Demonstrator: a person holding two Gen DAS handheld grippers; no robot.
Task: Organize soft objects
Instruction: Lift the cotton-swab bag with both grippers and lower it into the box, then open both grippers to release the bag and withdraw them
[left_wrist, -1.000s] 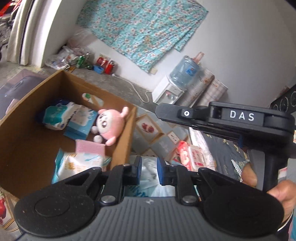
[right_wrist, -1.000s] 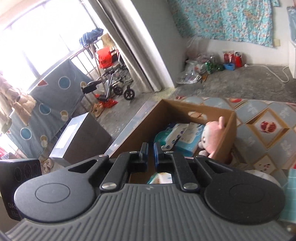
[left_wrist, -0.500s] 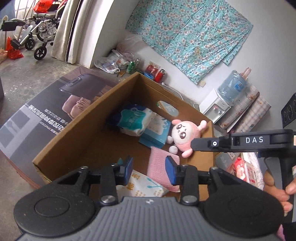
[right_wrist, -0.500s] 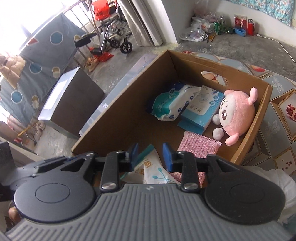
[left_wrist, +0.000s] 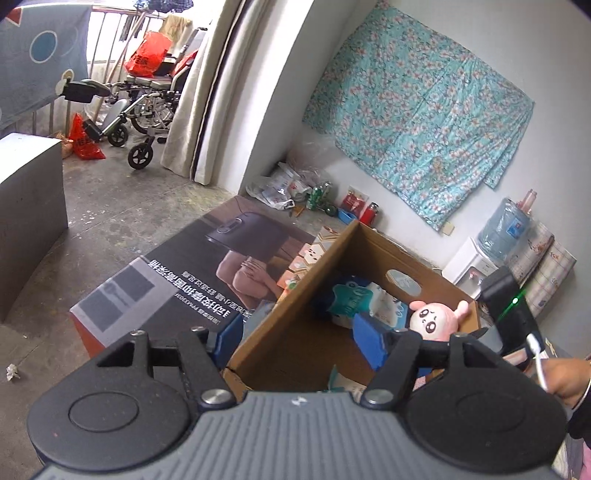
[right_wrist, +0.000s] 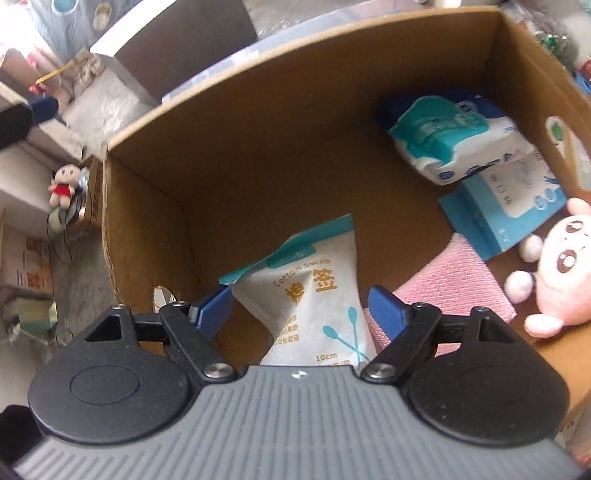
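A brown cardboard box (left_wrist: 295, 314) (right_wrist: 229, 122) holds soft things: a pink plush doll (left_wrist: 434, 319) (right_wrist: 561, 266), a teal tissue pack (left_wrist: 349, 297) (right_wrist: 443, 125), a blue packet (right_wrist: 509, 206), a pink cloth (right_wrist: 454, 284) and a white cotton swab bag (right_wrist: 314, 295). My left gripper (left_wrist: 299, 338) is open and empty, its jaws straddling the box's near corner wall. My right gripper (right_wrist: 301, 308) is open just above the cotton swab bag, which lies on the box floor between the jaws. The right gripper's body also shows at the right edge of the left wrist view (left_wrist: 513, 314).
A printed carton (left_wrist: 192, 273) lies left of the box. A grey block (left_wrist: 29, 206) stands at far left, a wheelchair (left_wrist: 140, 110) behind it. A water dispenser (left_wrist: 491, 251) stands by the wall. A small doll (right_wrist: 62, 184) sits outside the box.
Both grippers have opened wide. The right gripper has dropped lower into the box over the cotton swab bag. The left gripper has swung left over the box's corner.
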